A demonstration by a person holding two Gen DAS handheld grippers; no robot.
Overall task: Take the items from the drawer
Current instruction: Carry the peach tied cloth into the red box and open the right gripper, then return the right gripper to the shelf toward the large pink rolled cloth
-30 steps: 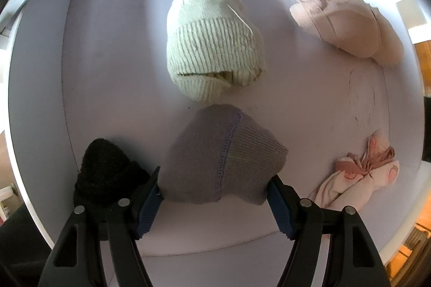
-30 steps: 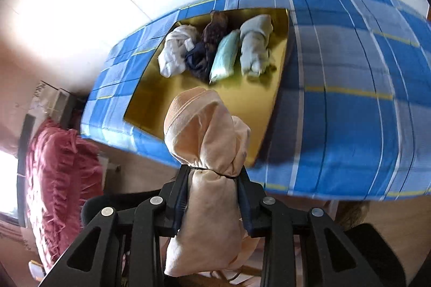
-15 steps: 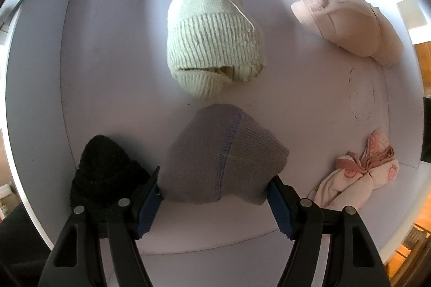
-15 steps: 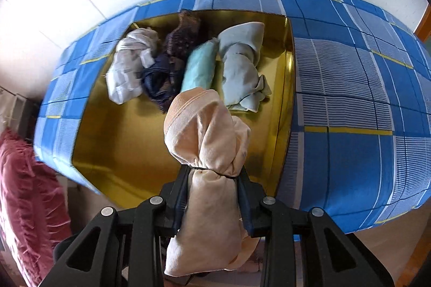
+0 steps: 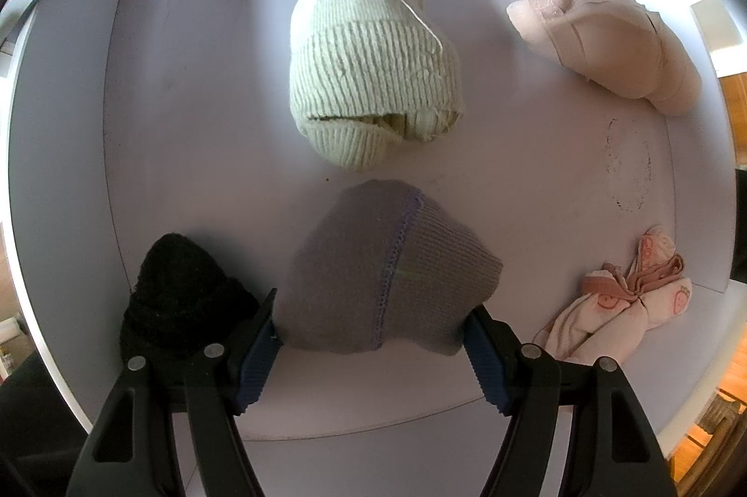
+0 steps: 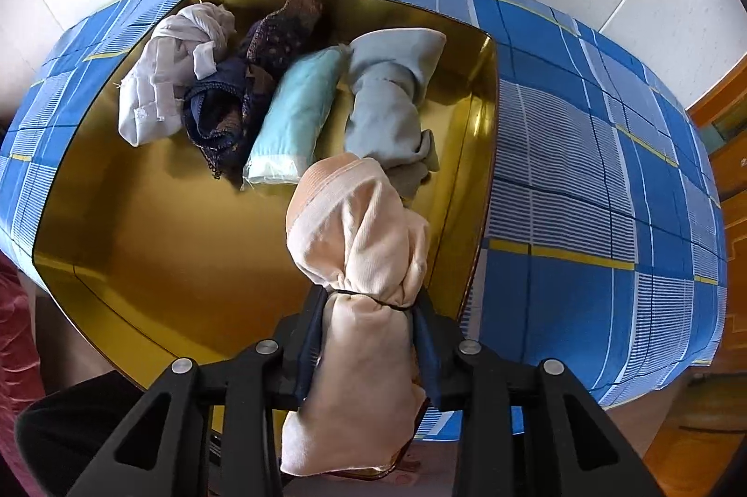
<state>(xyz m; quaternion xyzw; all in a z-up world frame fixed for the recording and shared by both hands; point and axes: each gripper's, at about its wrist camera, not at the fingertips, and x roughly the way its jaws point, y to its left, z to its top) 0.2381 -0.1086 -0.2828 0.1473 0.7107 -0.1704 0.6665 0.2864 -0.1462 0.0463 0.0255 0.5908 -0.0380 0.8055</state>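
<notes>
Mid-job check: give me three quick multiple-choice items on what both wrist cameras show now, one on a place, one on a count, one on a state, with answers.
1. Where does the black hat lie relative to the grey hat in the left wrist view?
A. To its left
B. To its right
C. On top of it

2. How many bundles already lie in the gold tray?
A. Two
B. Four
C. Six

3. What is between the right gripper fingers?
A. Nothing
B. A peach cloth bundle
C. A black hat

Answers:
1 A: it sits left of the grey hat, by the drawer wall.
2 B: white, dark patterned, light teal, and pale blue-grey.
3 B: the bundle sits between the jaws, which are opening.
</notes>
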